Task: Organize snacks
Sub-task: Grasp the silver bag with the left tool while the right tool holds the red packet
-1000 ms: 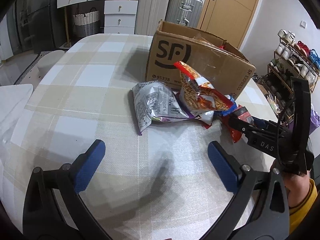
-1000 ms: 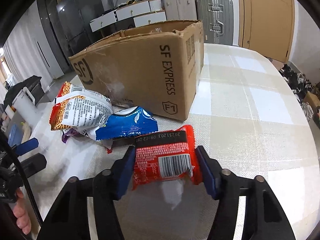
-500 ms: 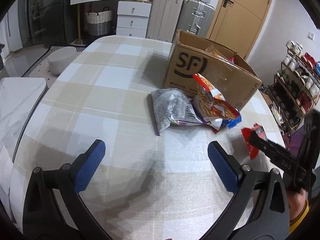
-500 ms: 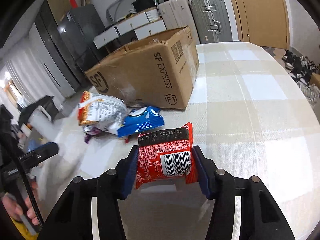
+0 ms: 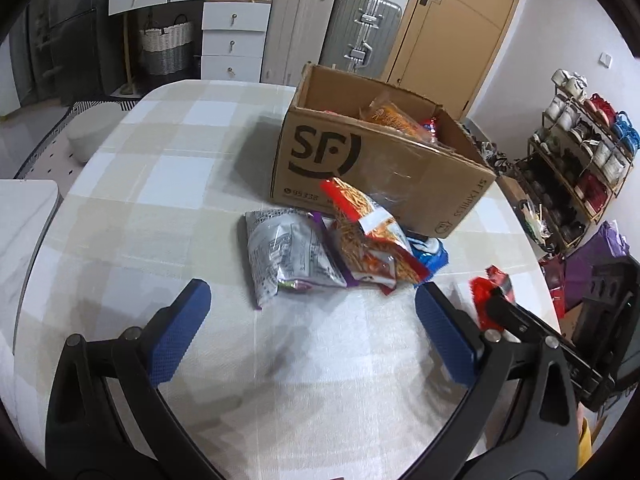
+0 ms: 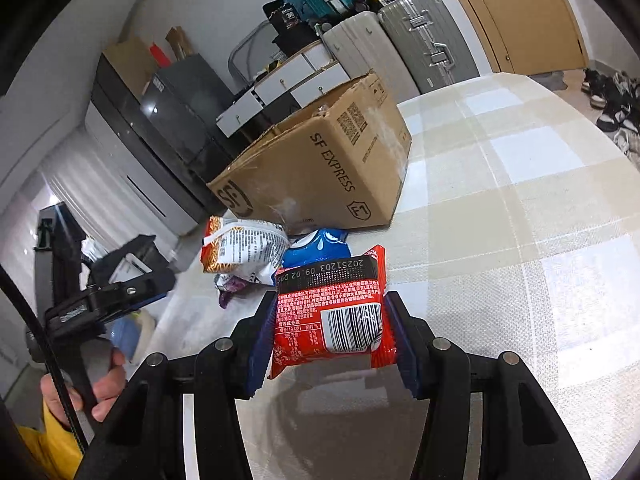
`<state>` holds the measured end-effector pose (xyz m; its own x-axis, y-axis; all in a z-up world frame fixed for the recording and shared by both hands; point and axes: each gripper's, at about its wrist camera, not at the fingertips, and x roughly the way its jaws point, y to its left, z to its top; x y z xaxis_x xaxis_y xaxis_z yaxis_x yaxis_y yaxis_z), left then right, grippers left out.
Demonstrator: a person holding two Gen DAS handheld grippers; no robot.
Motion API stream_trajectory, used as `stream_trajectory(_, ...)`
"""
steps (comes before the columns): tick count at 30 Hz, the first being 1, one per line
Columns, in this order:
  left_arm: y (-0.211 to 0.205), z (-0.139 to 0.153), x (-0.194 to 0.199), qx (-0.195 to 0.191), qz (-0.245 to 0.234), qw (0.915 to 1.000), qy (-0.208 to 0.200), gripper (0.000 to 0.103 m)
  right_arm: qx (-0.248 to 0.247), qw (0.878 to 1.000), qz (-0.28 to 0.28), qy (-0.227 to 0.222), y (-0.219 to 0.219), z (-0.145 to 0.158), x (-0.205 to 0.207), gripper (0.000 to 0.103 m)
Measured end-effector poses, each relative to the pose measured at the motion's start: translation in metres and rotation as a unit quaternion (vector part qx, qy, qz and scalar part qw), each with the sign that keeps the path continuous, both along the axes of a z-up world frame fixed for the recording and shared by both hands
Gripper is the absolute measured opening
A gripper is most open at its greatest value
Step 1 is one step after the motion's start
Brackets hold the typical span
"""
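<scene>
Red snack pack (image 6: 332, 316): it sits between the two blue pads of the right gripper (image 6: 330, 336), up off the bench (image 6: 520, 264). The jaws are clamped on its two sides, likely so it does not slip while it is carried.
Barcode side: it faces the camera, so the pack is held flat, with the sealed ends free.
Cardboard box (image 5: 384, 168): it stands open on the bench, with some snacks already inside. It looks like the place where the snacks go, and the red pack is not in it yet.
Snack pile: a grey bag (image 5: 288, 256), an orange noodle bag (image 5: 368, 240) and a blue pack (image 5: 430, 252) lie just in front of the box, touching each other. They seem to be waiting for their turn.
Left gripper (image 5: 312, 332): its jaws are wide apart and hold nothing. It hangs over bare bench near the pile, maybe ready for the next bag.
</scene>
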<state>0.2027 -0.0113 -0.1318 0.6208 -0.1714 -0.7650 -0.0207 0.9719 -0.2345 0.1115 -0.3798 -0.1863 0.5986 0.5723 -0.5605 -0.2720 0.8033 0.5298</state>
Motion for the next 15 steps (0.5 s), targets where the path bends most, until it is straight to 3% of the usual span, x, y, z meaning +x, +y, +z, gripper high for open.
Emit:
stream_trajectory(8, 0.03, -0.024, 0.025, -0.022, 0.059, 0.9973, 0.037, 0.102, 0.016, 1.0, 0.004, -0.004, -0.005, 0.001, -0.001, 0.053)
stream_trajectory(15, 0.04, -0.043, 0.043, -0.065, 0.052, 0.9947, 0.061, 0.102, 0.019, 1.0, 0.004, -0.003, -0.006, 0.001, -0.001, 0.053)
